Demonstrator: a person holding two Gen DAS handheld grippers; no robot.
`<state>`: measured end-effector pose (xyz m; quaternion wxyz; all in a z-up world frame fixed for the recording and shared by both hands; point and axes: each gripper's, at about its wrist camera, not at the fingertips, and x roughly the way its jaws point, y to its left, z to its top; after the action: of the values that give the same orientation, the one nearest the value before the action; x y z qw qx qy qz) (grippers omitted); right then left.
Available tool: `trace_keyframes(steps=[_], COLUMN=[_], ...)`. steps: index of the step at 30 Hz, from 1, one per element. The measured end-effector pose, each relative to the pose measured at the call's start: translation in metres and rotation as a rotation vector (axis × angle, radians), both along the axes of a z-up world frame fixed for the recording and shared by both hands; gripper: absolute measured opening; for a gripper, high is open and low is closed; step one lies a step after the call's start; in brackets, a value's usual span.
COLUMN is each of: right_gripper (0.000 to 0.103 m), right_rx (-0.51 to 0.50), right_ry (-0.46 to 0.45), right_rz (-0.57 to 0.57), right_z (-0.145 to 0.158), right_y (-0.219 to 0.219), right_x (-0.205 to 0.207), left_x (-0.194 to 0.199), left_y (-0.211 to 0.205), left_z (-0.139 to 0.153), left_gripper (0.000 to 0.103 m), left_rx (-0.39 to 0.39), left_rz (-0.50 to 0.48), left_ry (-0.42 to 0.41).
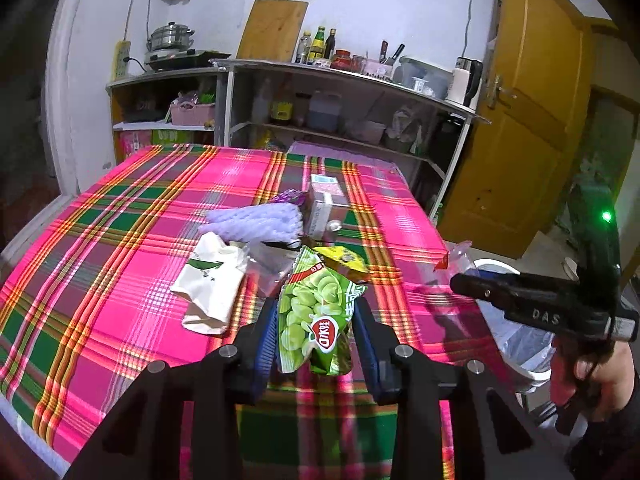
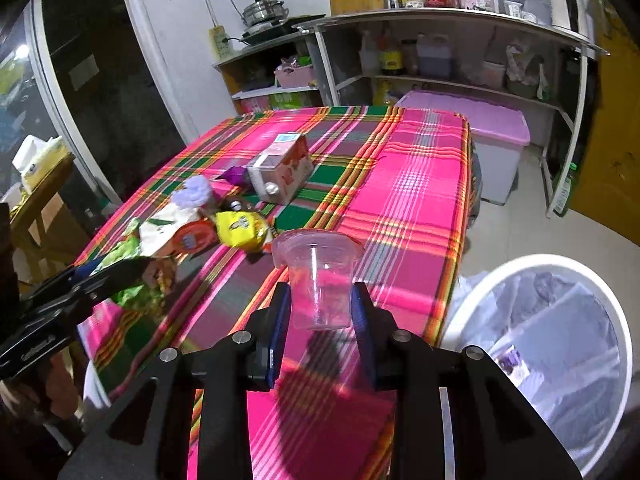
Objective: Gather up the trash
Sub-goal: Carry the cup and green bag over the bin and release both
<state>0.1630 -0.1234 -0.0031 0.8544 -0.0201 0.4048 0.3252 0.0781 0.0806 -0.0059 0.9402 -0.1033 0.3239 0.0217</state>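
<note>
Left tool (image 1: 315, 326) pinches green snack bag (image 1: 312, 316) above near table (image 1: 120, 216) edge. Right tool (image 2: 322, 306) pinches clear plastic cup (image 2: 318, 276) over table's right side, beside white bin (image 2: 560, 344). Milk carton (image 2: 282, 170), yellow wrapper (image 2: 240, 228) lie on table.

Ahead of the left gripper's (image 1: 316, 320) jaws, which are filled by a green snack bag (image 1: 314, 320), trash crowds the way: a white paper bag (image 1: 210, 284) just left, a yellow wrapper (image 1: 340, 258) just beyond, purple foam netting (image 1: 256, 220) and a carton (image 1: 326, 204) farther ahead. Bare surface (image 1: 100, 248) opens well to the left. Beyond the right gripper's (image 2: 320, 304) jaws, past the clear cup (image 2: 318, 276) they hold, the cloth lies open; the white bin (image 2: 560, 344) stands right of them, off the edge.
</note>
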Motion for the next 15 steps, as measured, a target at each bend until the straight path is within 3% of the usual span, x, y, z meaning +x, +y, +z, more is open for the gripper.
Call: trace_keyframes(steps=[15], right_gripper=[0.032], right_rx=[0.030], right_ry=[-0.048], right_rz=[-0.038], right_z=[0.025], right_y=[-0.035], right_x=[-0.053], left_x=[-0.023], left_y=[-0.045], left_z=[0.022], left_gripper=[0.037], left_rx=[0.012], left_rz=[-0.068], left_ry=[-0.036])
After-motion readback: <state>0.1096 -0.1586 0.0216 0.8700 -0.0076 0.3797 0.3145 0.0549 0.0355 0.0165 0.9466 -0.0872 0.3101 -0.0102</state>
